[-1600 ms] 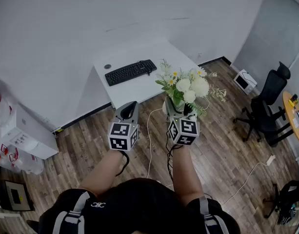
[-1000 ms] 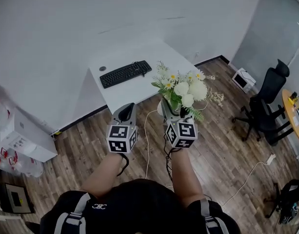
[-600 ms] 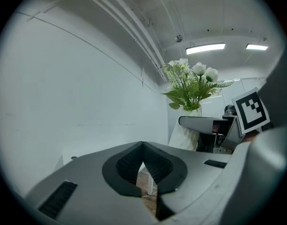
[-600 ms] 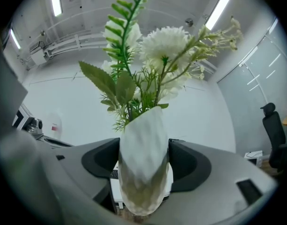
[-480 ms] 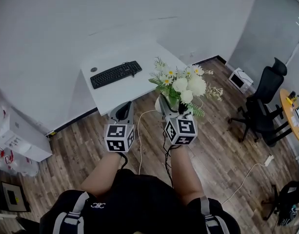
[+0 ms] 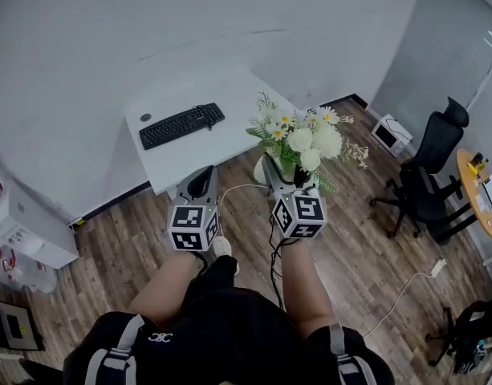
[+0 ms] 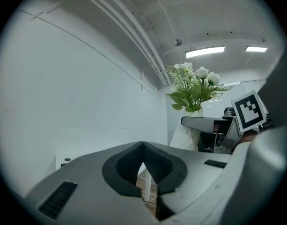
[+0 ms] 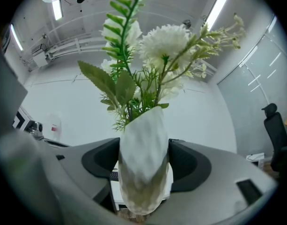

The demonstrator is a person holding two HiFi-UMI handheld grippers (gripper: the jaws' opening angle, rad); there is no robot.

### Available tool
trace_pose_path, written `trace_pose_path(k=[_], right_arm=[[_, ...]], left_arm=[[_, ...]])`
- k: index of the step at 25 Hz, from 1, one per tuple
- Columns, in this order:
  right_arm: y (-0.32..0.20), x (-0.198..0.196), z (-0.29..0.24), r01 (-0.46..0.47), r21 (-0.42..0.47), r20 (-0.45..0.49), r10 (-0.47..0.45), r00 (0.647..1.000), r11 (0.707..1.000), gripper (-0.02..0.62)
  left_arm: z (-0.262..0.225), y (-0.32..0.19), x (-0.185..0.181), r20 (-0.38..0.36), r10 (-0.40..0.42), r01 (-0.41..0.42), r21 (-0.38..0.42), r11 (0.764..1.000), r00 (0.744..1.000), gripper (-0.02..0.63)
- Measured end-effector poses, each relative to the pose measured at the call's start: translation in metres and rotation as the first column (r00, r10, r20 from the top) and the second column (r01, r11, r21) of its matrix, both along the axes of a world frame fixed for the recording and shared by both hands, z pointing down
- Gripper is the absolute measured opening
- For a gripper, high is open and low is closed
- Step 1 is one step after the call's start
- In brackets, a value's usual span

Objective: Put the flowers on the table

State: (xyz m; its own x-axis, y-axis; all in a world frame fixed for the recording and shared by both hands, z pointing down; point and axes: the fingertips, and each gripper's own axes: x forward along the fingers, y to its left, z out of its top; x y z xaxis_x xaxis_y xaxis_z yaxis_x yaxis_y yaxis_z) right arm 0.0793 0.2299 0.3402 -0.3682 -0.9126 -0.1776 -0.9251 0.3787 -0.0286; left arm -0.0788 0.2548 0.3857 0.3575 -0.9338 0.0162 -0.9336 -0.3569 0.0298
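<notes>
We hold the white faceted vase of white and green flowers in the right gripper. Its jaws stand wide and are clamped on the vase's lower body. The vase is upright in the air over the wooden floor, just short of the near edge of the white table. The left gripper, beside it and nearer the table's front, has its jaws pressed together with nothing between them.

We think the main risk is the top-heavy bouquet. The pads grip only two sides of a smooth, tapering body, so a jolt could let the vase tip or slide down. Setting it too close to the table's near edge could topple it. The black keyboard takes up the table's left part, so the clear right side looks safer. A white cable lies on the floor before the table, and a foot could catch on it.

We can read no writing. The gripper cubes carry only black-and-white square markers, and a small white logo on the person's dark top is too small to make out.
</notes>
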Motion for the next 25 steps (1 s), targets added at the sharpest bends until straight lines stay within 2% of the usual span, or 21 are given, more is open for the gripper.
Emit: trace_pose_path(k=[4, 12, 19, 25], right_arm=[[-0.027, 0.002, 0.004, 0.004, 0.008, -0.003, -0.004, 1.0, 1.0, 0.331], [-0.111, -0.002, 0.013, 0.021, 0.002, -0.016, -0.021, 1.0, 1.0, 0.331], [-0.214, 0.003, 0.021, 0.015, -0.017, -0.02, -0.016, 1.0, 1.0, 0.331], [-0.304, -0.002, 0.013, 0.03, -0.019, -0.036, -0.031, 0.999, 0.999, 0.331]], left_arm=[[0.008, -0.028, 0.002, 0.003, 0.005, -0.005, -0.002, 1.0, 1.0, 0.012], [0.019, -0.116, 0.004, -0.01, 0.01, -0.01, -0.011, 1.0, 1.0, 0.012], [0.032, -0.223, 0.017, -0.011, 0.047, -0.048, -0.045, 0.998, 0.999, 0.012], [0.032, -0.318, 0.013, -0.015, 0.045, -0.046, -0.069, 0.997, 0.999, 0.012]])
